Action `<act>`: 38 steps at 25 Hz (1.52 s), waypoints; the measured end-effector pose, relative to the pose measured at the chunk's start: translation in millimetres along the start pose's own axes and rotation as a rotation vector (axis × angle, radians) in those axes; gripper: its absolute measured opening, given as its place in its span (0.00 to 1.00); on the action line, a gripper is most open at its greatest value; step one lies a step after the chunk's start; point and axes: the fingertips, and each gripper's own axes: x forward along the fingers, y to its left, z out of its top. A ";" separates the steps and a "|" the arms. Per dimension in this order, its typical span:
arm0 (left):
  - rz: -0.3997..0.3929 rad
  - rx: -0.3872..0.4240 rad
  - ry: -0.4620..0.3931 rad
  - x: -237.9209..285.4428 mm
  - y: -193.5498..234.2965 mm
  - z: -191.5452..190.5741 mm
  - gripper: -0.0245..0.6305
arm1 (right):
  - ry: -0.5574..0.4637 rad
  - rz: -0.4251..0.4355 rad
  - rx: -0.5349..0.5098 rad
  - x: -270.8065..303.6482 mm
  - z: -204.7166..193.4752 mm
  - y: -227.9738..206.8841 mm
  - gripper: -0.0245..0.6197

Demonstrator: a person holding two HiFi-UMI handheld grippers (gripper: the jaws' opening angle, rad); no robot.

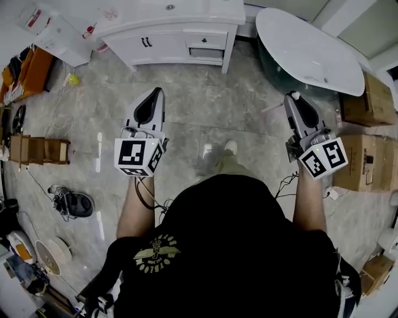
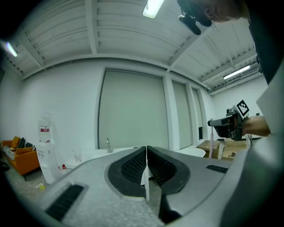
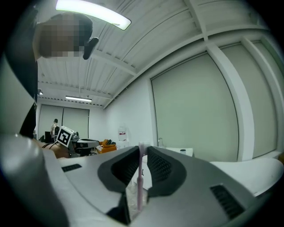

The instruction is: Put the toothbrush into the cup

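Pink slim plastic toothbrush point(image 3: 140, 181) clamped upright in our right gripper point(image 3: 143, 150), we judge for carrying to an unseen cup; left gripper point(image 2: 146, 149) jaws pressed together.

- Evenly bright and cool white throughout, without deep shadows.
- Lit from overhead: ceiling lamp point(image 2: 153, 7) in the left gripper view, long ceiling tube point(image 3: 92, 14) in the right gripper view, both blown out to white.
- Pale glare streaks on the glossy floor point(image 1: 99, 152).
- Strongly bowed at the edges, with black corners in both gripper views.
- Soft up close: jaws and toothbrush point(image 3: 139, 186) blurred.
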 end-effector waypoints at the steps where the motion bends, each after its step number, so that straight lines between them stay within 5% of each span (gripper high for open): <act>1: 0.000 0.008 -0.005 9.3 2.4 4.9 0.06 | -0.009 0.002 0.004 7.1 2.0 -7.9 0.13; 18: 0.052 -0.025 0.033 155.9 10.2 16.7 0.06 | -0.027 0.081 0.018 80.4 28.5 -134.5 0.13; 30: 0.148 -0.005 0.047 170.4 8.2 29.6 0.06 | -0.011 0.131 0.059 98.3 18.3 -194.1 0.13; 38: 0.112 0.006 0.015 190.0 -2.9 37.4 0.06 | -0.030 0.100 0.044 91.2 22.2 -210.2 0.13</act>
